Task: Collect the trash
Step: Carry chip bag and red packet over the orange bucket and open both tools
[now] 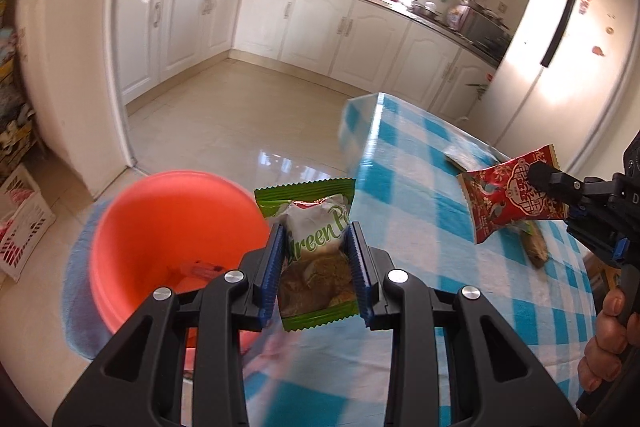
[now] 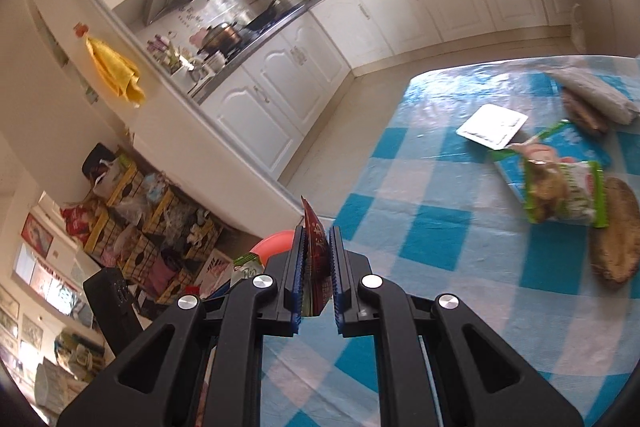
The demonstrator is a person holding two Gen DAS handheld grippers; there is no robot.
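Observation:
My left gripper (image 1: 316, 233) is shut on a green "Green P..." snack packet (image 1: 312, 211), held upright just right of a coral waste bin (image 1: 160, 227) on the floor. The bin's rim (image 2: 276, 241) also peeks out in the right wrist view. My right gripper (image 2: 316, 233) is shut on a red patterned packet (image 2: 310, 217), edge-on between the pads. In the left wrist view that red packet (image 1: 504, 203) hangs over the checked table (image 1: 420, 219) in the right gripper (image 1: 538, 175), with a person's hand (image 1: 608, 339) on the grip.
On the blue-and-white checked cloth (image 2: 420, 227) lie another green snack packet (image 2: 564, 195), a blue-green packet (image 2: 568, 143), a white foil sheet (image 2: 492, 125), a flat brown piece (image 2: 616, 239) and a grey wrapped roll (image 2: 592, 95). A small reddish item (image 1: 200, 269) lies in the bin. Crates (image 2: 132, 227) stand by the wall.

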